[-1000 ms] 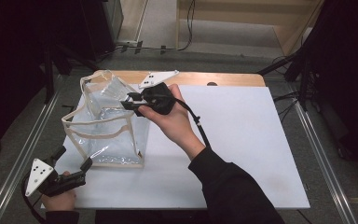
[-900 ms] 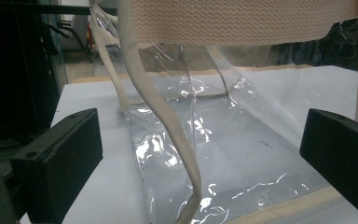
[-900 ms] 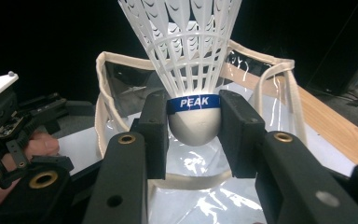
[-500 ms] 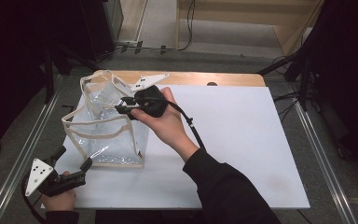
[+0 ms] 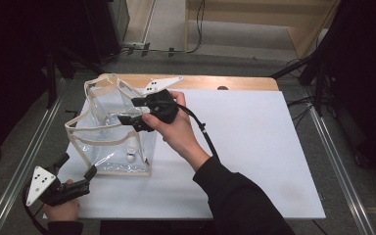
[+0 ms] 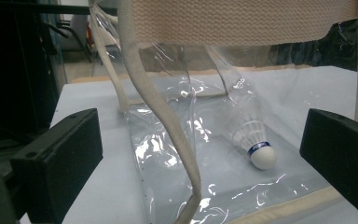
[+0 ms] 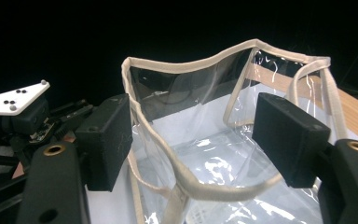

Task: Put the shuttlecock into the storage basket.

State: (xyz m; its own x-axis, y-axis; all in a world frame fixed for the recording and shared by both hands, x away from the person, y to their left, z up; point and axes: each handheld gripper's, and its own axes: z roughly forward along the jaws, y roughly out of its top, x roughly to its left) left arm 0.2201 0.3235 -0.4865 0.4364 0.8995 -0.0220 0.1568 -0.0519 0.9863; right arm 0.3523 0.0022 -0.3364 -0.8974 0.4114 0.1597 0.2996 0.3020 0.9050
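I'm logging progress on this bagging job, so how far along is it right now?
Done: the shuttlecock lies on the bottom of the clear bag. In hand: the right gripper hangs over the bag's open top; its jaws have just been opening, with nothing between them. The left gripper waits open by the bag's near corner. Left: probably only pulling the right gripper clear.

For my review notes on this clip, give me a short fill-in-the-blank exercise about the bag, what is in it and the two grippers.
1. The white shuttlecock lies inside the clear ____ bag with beige trim.
2. The right gripper is held over the bag's open ____.
3. The right gripper's jaws have just been ____, with nothing pressed between them.
4. The left gripper rests near the table's ____ corner in the high view, jaws apart.

Missing words: plastic; top; opening; bottom-left
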